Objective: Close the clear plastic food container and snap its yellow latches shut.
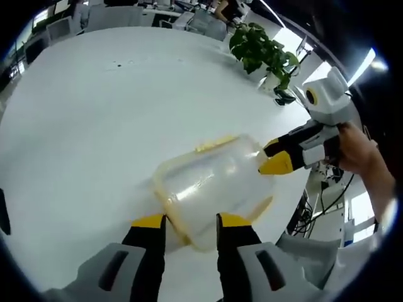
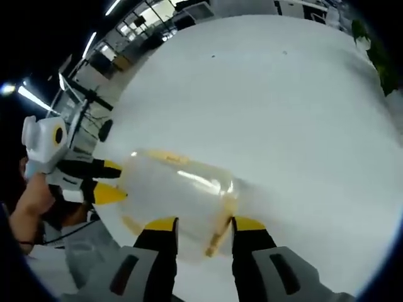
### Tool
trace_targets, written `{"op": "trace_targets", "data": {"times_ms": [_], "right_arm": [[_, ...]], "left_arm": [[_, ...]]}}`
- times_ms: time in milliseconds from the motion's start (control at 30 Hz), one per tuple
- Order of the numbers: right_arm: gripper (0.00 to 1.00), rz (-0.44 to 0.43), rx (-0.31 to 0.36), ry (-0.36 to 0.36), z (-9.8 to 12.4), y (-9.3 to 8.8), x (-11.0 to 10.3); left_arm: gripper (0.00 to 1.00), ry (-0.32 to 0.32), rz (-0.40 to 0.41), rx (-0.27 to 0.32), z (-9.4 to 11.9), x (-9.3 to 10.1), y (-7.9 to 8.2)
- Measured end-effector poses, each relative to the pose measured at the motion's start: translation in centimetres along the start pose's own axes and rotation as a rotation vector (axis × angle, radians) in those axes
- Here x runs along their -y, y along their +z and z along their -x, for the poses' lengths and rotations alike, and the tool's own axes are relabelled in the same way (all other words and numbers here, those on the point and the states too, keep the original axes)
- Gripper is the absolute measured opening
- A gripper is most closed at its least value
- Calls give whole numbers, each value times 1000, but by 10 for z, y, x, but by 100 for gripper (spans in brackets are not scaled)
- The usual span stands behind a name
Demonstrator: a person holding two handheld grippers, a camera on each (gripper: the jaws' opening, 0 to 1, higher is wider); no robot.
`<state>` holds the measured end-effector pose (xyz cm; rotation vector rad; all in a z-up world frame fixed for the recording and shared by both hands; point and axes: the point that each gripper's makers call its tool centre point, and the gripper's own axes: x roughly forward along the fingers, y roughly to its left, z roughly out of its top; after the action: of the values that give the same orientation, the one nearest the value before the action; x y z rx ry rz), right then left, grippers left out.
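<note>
The clear container (image 1: 211, 189) lies low-centre in the left gripper view, its long axis running between the left tool (image 1: 191, 221), clamped on its near yellow rim, and the right tool (image 1: 272, 157), pinching the opposite end above the tabletop (image 1: 94, 113).

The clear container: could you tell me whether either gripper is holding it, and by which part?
Both seem to. The left gripper has its jaws around the yellow-rimmed edge of the clear container; the right gripper closes on the opposite end, near a yellow latch.
</note>
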<state>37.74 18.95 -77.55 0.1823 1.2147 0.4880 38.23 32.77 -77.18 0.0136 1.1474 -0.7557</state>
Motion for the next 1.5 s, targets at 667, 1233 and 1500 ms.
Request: {"op": "trace_targets", "data": {"times_ms": [667, 1233, 1500], "right_arm": [[35, 334, -67, -57, 9, 5, -7], [38, 518, -106, -41, 10, 5, -13], [36, 604, -120, -27, 5, 6, -21]], "left_arm": [[38, -5, -169, 5, 10, 1, 9], [37, -13, -394, -65, 8, 1, 7], [37, 4, -485, -80, 9, -2, 8]]}}
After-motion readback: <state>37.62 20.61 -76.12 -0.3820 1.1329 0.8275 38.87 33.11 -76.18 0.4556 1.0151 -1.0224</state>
